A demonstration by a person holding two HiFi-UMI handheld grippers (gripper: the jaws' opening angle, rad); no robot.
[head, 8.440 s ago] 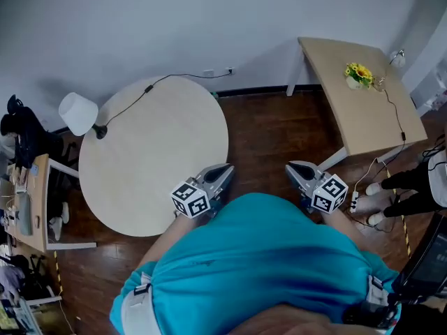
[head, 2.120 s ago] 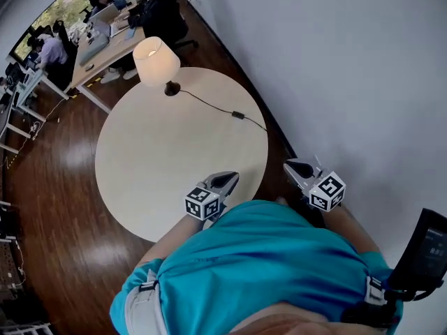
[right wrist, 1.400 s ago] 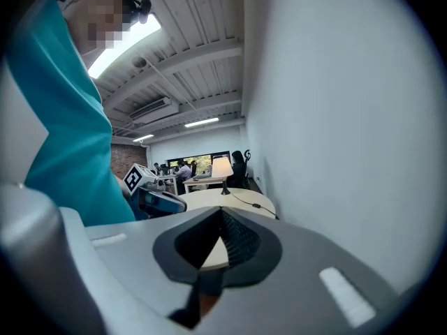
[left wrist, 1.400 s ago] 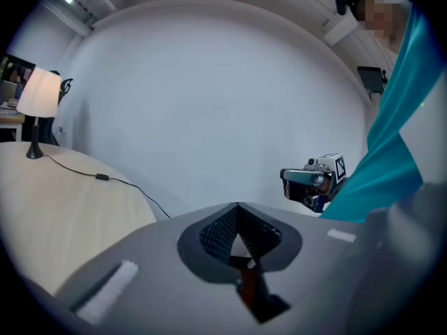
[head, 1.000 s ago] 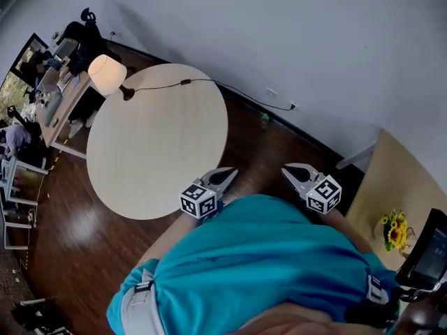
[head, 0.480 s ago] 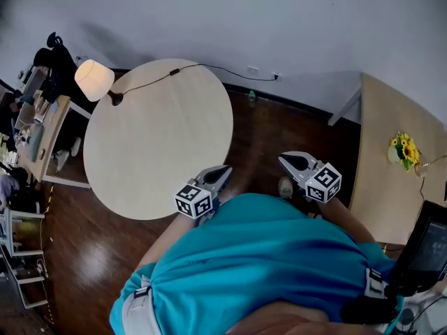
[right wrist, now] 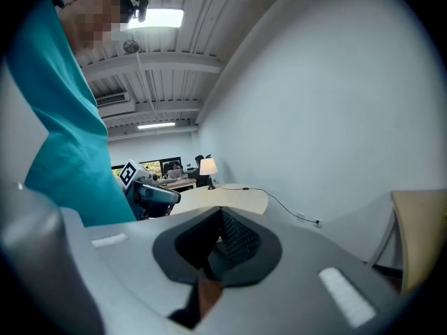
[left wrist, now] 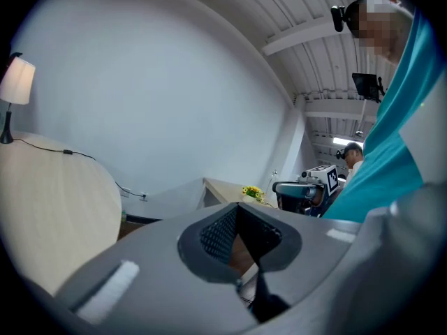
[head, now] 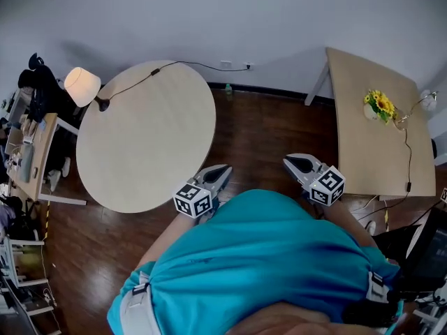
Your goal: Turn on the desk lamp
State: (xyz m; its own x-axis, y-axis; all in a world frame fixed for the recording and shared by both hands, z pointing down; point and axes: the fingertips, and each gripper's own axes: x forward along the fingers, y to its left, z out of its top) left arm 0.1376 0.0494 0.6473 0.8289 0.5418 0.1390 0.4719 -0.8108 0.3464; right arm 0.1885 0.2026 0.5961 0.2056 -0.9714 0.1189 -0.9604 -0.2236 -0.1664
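The person's torso in a teal short-sleeved shirt [head: 265, 257] fills the lower head view, and both arms reach forward from it with bent elbows. The grey plastic left hand-held gripper [head: 221, 170] points ahead and slightly inward, and its black-and-white marker cube [head: 191, 199] sits just ahead of the bare left forearm [head: 162, 241]. The grey plastic right hand-held gripper [head: 295, 162] mirrors it and points slightly inward, with its own marker cube [head: 327, 185] behind the jaws. The two are well apart, side by side. In each gripper view the dark ribbed jaw tips meet with nothing between them.
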